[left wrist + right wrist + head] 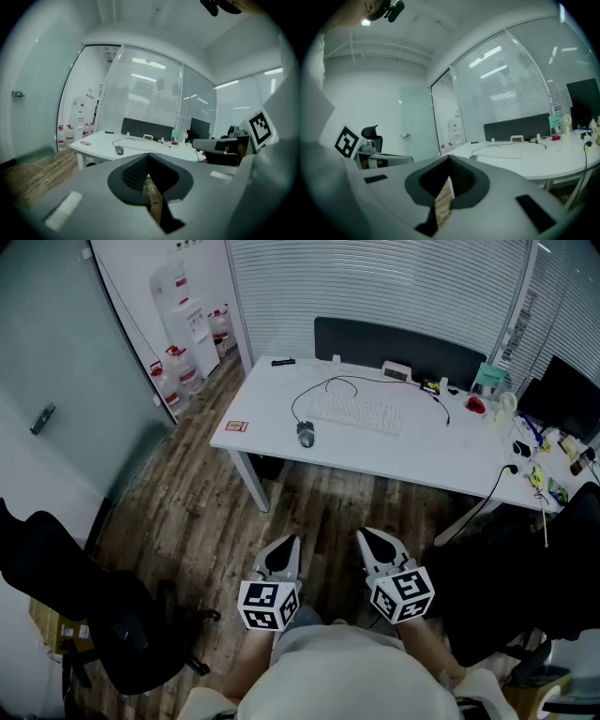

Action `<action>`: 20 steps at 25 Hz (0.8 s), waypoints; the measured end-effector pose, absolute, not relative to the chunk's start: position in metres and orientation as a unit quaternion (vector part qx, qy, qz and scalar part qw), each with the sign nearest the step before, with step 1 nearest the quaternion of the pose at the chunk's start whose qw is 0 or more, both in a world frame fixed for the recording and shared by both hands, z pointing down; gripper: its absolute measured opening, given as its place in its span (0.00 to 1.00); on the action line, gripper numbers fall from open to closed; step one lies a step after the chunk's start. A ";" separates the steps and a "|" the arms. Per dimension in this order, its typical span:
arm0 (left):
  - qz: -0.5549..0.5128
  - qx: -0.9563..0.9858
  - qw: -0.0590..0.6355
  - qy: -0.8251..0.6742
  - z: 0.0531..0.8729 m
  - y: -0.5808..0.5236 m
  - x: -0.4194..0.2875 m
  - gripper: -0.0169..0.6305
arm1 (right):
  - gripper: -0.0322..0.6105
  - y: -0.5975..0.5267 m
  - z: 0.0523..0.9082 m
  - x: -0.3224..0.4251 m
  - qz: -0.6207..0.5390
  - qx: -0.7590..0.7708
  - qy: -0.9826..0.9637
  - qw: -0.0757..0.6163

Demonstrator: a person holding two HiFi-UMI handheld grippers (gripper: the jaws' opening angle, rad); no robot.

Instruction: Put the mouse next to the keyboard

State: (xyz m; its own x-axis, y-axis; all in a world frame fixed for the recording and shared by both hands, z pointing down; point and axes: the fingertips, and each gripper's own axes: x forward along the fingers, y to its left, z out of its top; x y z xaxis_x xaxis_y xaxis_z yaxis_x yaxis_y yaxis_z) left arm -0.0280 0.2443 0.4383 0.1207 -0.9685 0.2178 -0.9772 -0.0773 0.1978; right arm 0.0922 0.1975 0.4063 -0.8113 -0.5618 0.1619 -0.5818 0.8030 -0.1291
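Observation:
A grey mouse (306, 434) lies on the white desk (272, 418), left of and a little nearer than the white keyboard (356, 413); its black cord loops back behind the keyboard. The mouse (119, 150) and keyboard (502, 150) show small and far in the gripper views. My left gripper (284, 547) and right gripper (373, 542) hang side by side over the wooden floor, well short of the desk. Both are shut with nothing between the tips, the left gripper (148, 154) and right gripper (449, 157) each pointing roughly level toward the desk.
A black office chair (103, 610) stands at the left, another dark chair (525, 568) at the right. Small items (525, 442), a monitor (567, 399) and a dark partition (398, 345) crowd the desk's right and back. Water bottles (173, 371) stand by the glass wall.

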 end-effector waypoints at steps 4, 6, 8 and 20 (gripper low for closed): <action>0.006 0.736 0.148 -0.660 0.436 0.254 -0.023 0.04 | 0.05 0.205 0.405 0.099 0.075 0.303 -0.948 0.059; 0.004 0.737 0.148 -0.659 0.435 0.257 -0.021 0.04 | 0.05 0.207 0.405 0.102 0.077 0.304 -0.948 0.056; 0.003 0.738 0.148 -0.658 0.434 0.260 -0.017 0.04 | 0.05 0.209 0.405 0.105 0.078 0.304 -0.948 0.055; 0.001 0.733 0.145 -0.664 0.434 0.273 -0.001 0.04 | 0.05 0.221 0.410 0.124 0.079 0.295 -0.951 0.054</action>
